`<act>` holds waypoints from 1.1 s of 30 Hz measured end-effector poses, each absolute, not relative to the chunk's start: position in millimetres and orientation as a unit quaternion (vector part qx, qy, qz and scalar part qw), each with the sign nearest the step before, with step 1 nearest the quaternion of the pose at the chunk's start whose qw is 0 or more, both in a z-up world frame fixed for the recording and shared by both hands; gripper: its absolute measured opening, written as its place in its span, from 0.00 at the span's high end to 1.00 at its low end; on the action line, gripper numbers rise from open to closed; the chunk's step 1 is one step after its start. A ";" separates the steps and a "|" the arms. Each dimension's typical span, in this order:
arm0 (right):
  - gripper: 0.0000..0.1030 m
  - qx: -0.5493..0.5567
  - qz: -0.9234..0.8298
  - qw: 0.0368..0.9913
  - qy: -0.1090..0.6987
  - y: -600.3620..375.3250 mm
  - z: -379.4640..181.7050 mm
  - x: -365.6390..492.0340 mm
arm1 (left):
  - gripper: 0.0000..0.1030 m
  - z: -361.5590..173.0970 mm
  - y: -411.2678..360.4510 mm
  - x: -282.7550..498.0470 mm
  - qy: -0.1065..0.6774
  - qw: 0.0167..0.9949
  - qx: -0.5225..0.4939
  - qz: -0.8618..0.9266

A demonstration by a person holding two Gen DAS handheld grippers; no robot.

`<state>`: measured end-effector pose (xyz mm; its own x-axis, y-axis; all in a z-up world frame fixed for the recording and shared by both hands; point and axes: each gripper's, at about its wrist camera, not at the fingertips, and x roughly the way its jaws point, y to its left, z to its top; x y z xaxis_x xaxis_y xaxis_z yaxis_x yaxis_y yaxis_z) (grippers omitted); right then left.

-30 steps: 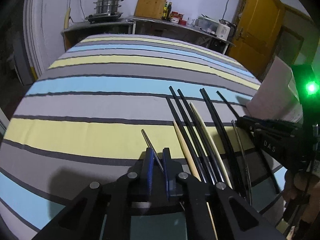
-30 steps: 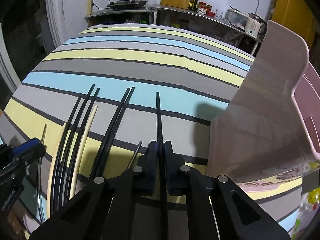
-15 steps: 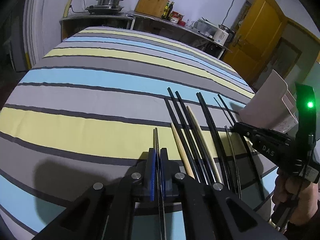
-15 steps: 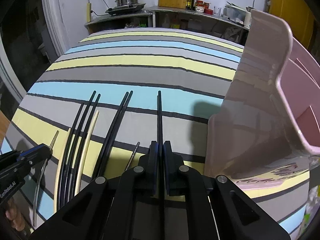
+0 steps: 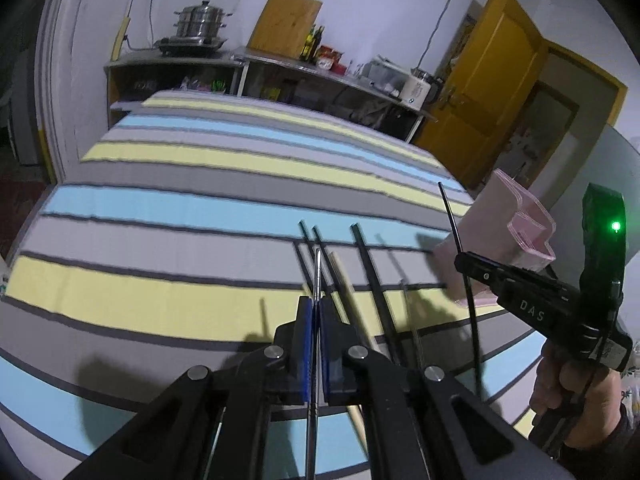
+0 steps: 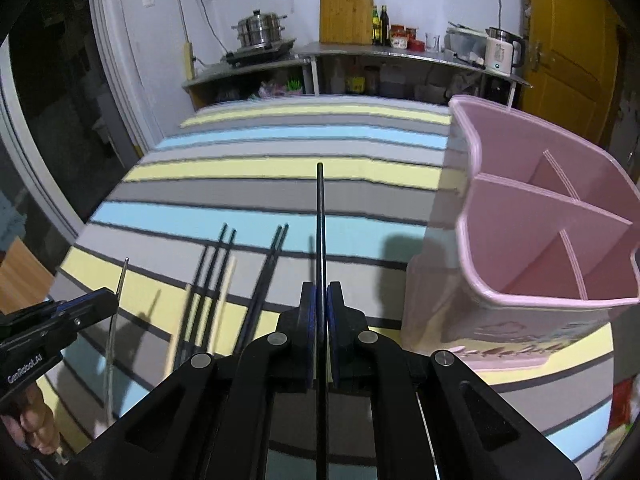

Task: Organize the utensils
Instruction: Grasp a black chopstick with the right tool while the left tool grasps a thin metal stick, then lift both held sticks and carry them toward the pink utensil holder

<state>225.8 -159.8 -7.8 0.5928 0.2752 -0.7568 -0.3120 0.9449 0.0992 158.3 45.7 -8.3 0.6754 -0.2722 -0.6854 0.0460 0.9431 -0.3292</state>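
Observation:
My left gripper (image 5: pixel 316 306) is shut on a thin metal chopstick (image 5: pixel 318 276) and holds it above the striped table. My right gripper (image 6: pixel 321 292) is shut on a black chopstick (image 6: pixel 320 216), lifted off the cloth. That gripper also shows in the left wrist view (image 5: pixel 460 260) with its black chopstick (image 5: pixel 454 220). Several black chopsticks (image 6: pixel 266 268) and pale wooden ones (image 6: pixel 224 292) lie side by side on the cloth. A pink utensil holder (image 6: pixel 532 216) with divided compartments stands to the right of my right gripper.
The striped tablecloth (image 6: pixel 248 168) covers the table. A metal counter (image 6: pixel 400 52) with a pot, cutting board, bottles and kettle runs along the far wall. A yellow door (image 5: pixel 492 92) is at the right.
Both grippers have risen from the cloth, each carrying its chopstick. The left gripper closed on the metal chopstick. The pink holder's open top has come into the right wrist view.

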 end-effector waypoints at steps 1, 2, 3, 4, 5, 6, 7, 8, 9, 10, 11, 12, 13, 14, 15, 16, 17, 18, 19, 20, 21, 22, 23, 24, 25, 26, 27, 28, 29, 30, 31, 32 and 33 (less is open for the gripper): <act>0.94 -0.017 0.166 0.894 0.415 -162.0 -2.0 223.0 | 1.00 -3.0 46.1 157.3 0.389 0.905 -0.143 -0.091; 0.94 -0.013 0.167 0.896 0.410 -164.5 3.7 219.9 | 1.00 2.5 45.0 156.0 0.385 0.907 -0.142 -0.094; 0.94 -0.010 0.168 0.898 0.406 -165.6 8.2 217.2 | 1.00 8.5 44.5 154.6 0.381 0.909 -0.140 -0.097; 0.94 -0.008 0.169 0.900 0.401 -167.3 13.5 214.6 | 1.00 15.2 43.4 152.5 0.375 0.911 -0.137 -0.101; 0.94 -0.005 0.169 0.902 0.396 -167.0 19.3 213.2 | 1.00 20.4 42.1 150.5 0.371 0.913 -0.134 -0.103; 0.94 -0.002 0.170 0.905 0.391 -168.5 25.3 210.2 | 1.00 25.3 41.0 148.7 0.367 0.915 -0.130 -0.105; 0.94 0.000 0.170 0.907 0.386 -169.8 29.8 207.4 | 1.00 30.2 39.5 147.4 0.362 0.917 -0.125 -0.108; 0.94 0.002 0.170 0.909 0.382 -171.4 34.4 204.6 | 1.00 33.8 38.6 146.2 0.360 0.919 -0.120 -0.108; 0.94 0.003 0.170 0.910 0.379 -172.6 38.5 202.8 | 1.00 35.5 37.7 145.1 0.359 0.920 -0.116 -0.108; 0.94 0.004 0.170 0.911 0.377 -173.8 40.5 200.3 | 1.00 35.2 37.0 145.6 0.360 0.920 -0.110 -0.109; 0.94 0.004 0.168 0.912 0.375 -174.4 42.3 197.8 | 1.00 32.2 35.7 146.8 0.364 0.919 -0.102 -0.113; 0.94 0.004 0.168 0.912 0.374 -174.5 43.9 196.1 | 1.00 26.9 34.5 149.2 0.370 0.917 -0.094 -0.112; 0.94 0.005 0.169 0.912 0.373 -174.5 44.5 194.0 | 0.96 18.4 33.2 152.7 0.381 0.914 -0.086 -0.106; 0.94 0.005 0.170 0.912 0.373 -174.8 44.5 192.6 | 0.90 9.4 32.0 156.2 0.395 0.910 -0.080 -0.099; 0.94 0.005 0.171 0.912 0.372 -175.4 45.7 191.0 | 0.87 0.2 31.5 160.2 0.409 0.904 -0.078 -0.096; 0.94 0.004 0.172 0.913 0.371 -175.2 46.7 189.9 | 0.81 -9.6 30.7 164.1 0.421 0.899 -0.076 -0.096; 0.94 0.003 0.172 0.913 0.369 -175.6 47.5 188.8 | 0.78 -18.6 29.5 166.8 0.432 0.895 -0.071 -0.091; 0.94 0.003 0.172 0.914 0.368 -175.7 47.9 187.8 | 0.78 -27.2 28.2 170.1 0.442 0.891 -0.063 -0.082; 0.94 0.002 0.173 0.914 0.367 -177.0 48.4 187.0 | 0.78 -32.9 27.6 171.9 0.448 0.888 -0.060 -0.081; 0.94 0.003 0.173 0.914 0.366 -178.0 49.6 186.4 | 0.78 -39.1 27.3 174.9 0.455 0.885 -0.059 -0.079; 0.94 0.003 0.173 0.915 0.364 -178.7 48.9 185.3 | 0.78 -44.0 27.6 178.0 0.461 0.882 -0.058 -0.076; 0.94 0.004 0.173 0.916 0.363 -179.4 49.6 184.8 | 0.78 -50.4 27.0 180.7 0.470 0.878 -0.056 -0.070; 0.94 0.005 0.173 0.916 0.362 -180.0 50.0 184.3 | 0.78 -55.5 27.3 182.6 0.475 0.876 -0.053 -0.065; 0.94 0.005 0.173 0.916 0.361 -181.2 50.0 184.0 | 0.78 -59.8 27.3 185.7 0.482 0.873 -0.051 -0.059; 0.94 0.005 0.173 0.916 0.361 -181.5 50.1 183.7 | 0.78 -62.8 27.0 186.1 0.483 0.872 -0.051 -0.060; 0.94 0.006 0.174 0.916 0.361 -182.2 50.1 183.4 | 0.78 -62.6 25.3 186.4 0.479 0.875 -0.046 -0.061; 0.94 0.006 0.174 0.916 0.360 -182.9 50.8 183.1 | 0.78 -63.6 22.4 187.4 0.481 0.874 -0.041 -0.061; 0.94 0.007 0.173 0.917 0.360 -183.3 50.7 182.8 | 0.78 -63.7 20.8 189.5 0.480 0.875 -0.037 -0.060; 0.94 0.008 0.173 0.917 0.360 -183.3 50.7 182.9 | 0.78 -63.4 19.1 190.1 0.479 0.875 -0.032 -0.060; 0.94 0.009 0.172 0.917 0.360 -183.3 51.0 182.4 | 0.78 -63.9 16.8 191.3 0.478 0.876 -0.024 -0.059; 0.94 0.010 0.172 0.917 0.359 -183.5 51.5 181.8 | 0.78 -64.2 14.7 193.0 0.478 0.876 -0.015 -0.057; 0.94 0.010 0.171 0.918 0.359 -183.8 51.8 181.4 | 0.82 -64.6 12.6 195.1 0.479 0.876 -0.007 -0.055; 0.94 0.011 0.171 0.918 0.358 -184.7 52.4 180.8 | 0.86 -64.2 11.2 196.2 0.480 0.876 0.002 -0.052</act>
<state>180.8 -184.7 52.4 0.6851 0.3222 -0.6534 -0.3068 0.9411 0.1423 196.2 11.2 -64.2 0.5337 -0.0894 -0.8409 0.0929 0.9946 -0.0468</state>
